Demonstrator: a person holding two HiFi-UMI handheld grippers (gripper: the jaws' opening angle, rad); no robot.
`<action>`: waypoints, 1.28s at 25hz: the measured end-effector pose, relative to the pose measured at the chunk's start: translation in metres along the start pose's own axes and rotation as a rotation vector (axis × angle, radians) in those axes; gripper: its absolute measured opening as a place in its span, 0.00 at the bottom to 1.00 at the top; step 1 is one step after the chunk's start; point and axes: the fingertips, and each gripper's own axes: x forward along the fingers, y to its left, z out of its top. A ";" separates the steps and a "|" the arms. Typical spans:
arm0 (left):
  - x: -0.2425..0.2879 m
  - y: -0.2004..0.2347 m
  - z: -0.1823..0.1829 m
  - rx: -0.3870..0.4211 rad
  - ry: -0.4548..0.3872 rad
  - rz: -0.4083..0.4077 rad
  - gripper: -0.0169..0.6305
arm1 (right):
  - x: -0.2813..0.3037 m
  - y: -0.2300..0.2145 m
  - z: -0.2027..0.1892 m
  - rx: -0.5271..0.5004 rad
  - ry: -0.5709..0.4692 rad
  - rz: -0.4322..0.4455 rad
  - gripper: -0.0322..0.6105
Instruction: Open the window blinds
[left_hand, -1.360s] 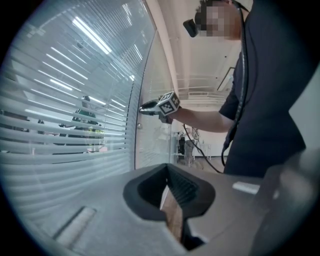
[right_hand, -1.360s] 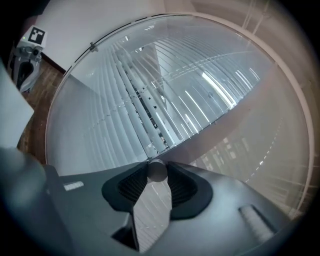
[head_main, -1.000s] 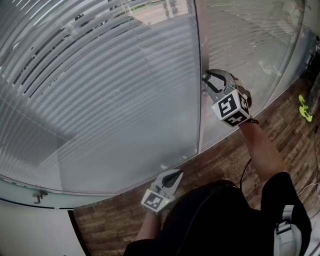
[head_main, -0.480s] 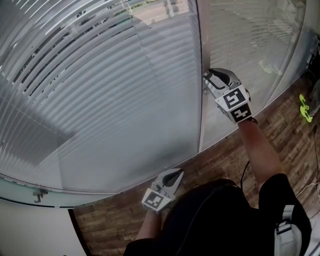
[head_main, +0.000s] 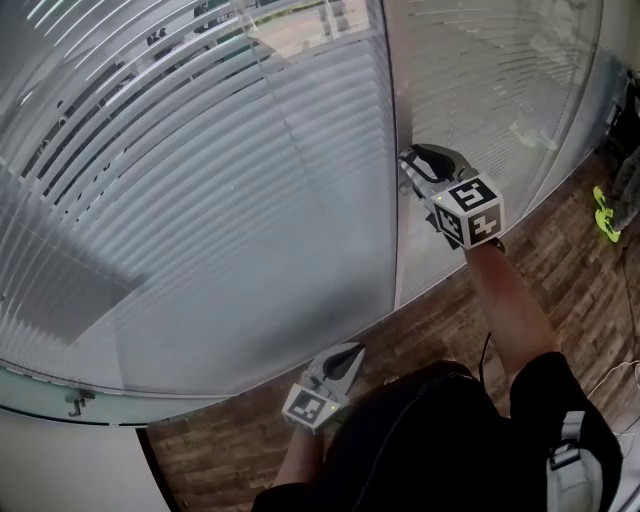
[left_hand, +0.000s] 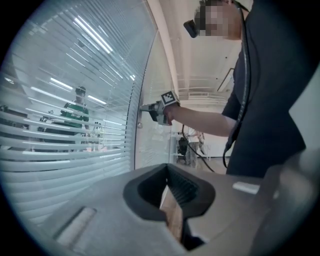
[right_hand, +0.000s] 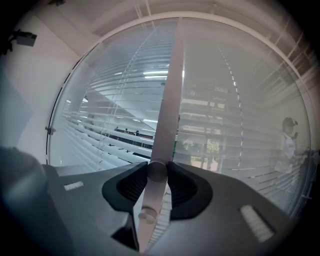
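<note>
Right arm stretched forward at about chest height, right tongs (head_main: 410, 162) held level against the vertical frame post (head_main: 392, 120) between the two panes. Its jaws are part closed and clamp a small round knob (right_hand: 156, 171) on that post. The window blinds (head_main: 250, 210) hang on both sides of the post. Left arm held low beside the body, above the wood floor (head_main: 430, 325); left tongs (head_main: 350, 353) drawn together, holding nothing
</note>
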 end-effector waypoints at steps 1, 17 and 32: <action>0.001 0.001 0.000 -0.004 0.002 0.002 0.03 | 0.000 0.000 0.001 0.017 -0.005 0.004 0.25; 0.005 0.000 -0.006 -0.018 -0.006 -0.012 0.03 | -0.002 -0.003 0.004 0.294 -0.070 0.002 0.25; 0.000 -0.001 -0.016 -0.036 0.013 -0.019 0.03 | -0.002 -0.003 0.003 0.221 -0.071 -0.019 0.25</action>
